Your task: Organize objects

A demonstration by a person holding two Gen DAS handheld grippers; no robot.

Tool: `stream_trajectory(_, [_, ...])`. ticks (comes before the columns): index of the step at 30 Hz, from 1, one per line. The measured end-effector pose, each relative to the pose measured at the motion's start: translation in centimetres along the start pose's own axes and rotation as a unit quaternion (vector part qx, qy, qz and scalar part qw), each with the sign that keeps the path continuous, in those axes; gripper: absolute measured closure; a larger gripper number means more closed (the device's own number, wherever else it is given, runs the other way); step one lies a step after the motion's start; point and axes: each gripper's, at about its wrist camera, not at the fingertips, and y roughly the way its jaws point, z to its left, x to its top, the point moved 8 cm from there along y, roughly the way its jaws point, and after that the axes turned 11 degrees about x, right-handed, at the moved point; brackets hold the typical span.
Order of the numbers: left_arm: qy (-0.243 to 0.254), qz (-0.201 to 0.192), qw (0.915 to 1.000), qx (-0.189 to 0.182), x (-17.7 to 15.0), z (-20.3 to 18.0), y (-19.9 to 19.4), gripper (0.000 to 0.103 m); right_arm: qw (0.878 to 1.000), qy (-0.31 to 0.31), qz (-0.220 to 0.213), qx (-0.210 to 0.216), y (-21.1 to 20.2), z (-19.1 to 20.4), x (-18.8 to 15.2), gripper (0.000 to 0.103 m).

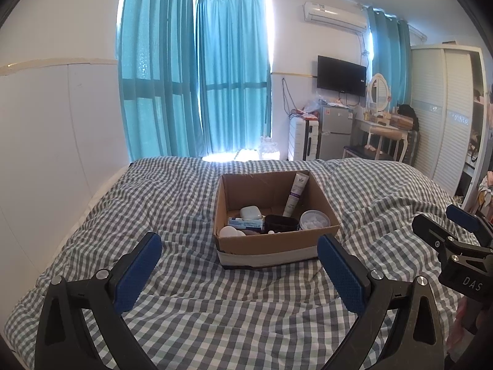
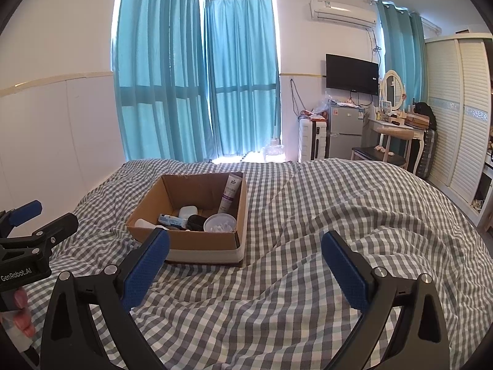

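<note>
An open cardboard box (image 1: 271, 243) sits on the checked bedspread (image 1: 185, 293), straight ahead of my left gripper (image 1: 240, 246). It also shows in the right wrist view (image 2: 203, 243), ahead and left of my right gripper (image 2: 246, 243). Inside are a white tube (image 1: 295, 194) leaning on the far right wall, a round clear tub (image 1: 315, 220), a white case (image 1: 250, 212), a blue-and-white packet (image 1: 246, 222) and a dark item (image 1: 280, 223). Both grippers are open and empty, held above the bed short of the box. The right gripper shows at the right edge of the left wrist view (image 1: 443, 222).
The bed's quilt is rumpled, with folds right of the box (image 2: 354, 225). A white wall panel (image 1: 55, 141) runs along the bed's left. Beyond the bed stand teal curtains (image 1: 197, 71), a suitcase (image 1: 303, 137), a small fridge (image 1: 337, 132), a dressing table (image 1: 385, 129) and a wardrobe (image 1: 443, 117).
</note>
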Motion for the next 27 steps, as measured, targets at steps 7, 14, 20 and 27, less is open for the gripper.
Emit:
stream_trajectory(7, [-0.007, 0.005, 0.9999, 0.006, -0.1, 0.5, -0.1, 0.0, 1.0, 0.0, 0.006, -0.003, 0.2, 0.0, -0.2, 0.004])
stream_trajectory(14, [-0.014, 0.012, 0.9998, 0.004, -0.1, 0.8, -0.1, 0.0, 1.0, -0.006, 0.007, -0.001, 0.4, 0.6, -0.2, 0.004])
stream_trajectory(20, [-0.015, 0.006, 0.9998, 0.008, 0.0, 1.0, -0.3, 0.0, 1.0, -0.007, 0.009, -0.001, 0.5, 0.8, -0.3, 0.004])
stream_trajectory(27, [-0.013, 0.006, 0.9999, 0.009, 0.0, 1.1, -0.4, 0.0, 1.0, -0.007, 0.009, -0.001, 0.5, 0.8, -0.3, 0.004])
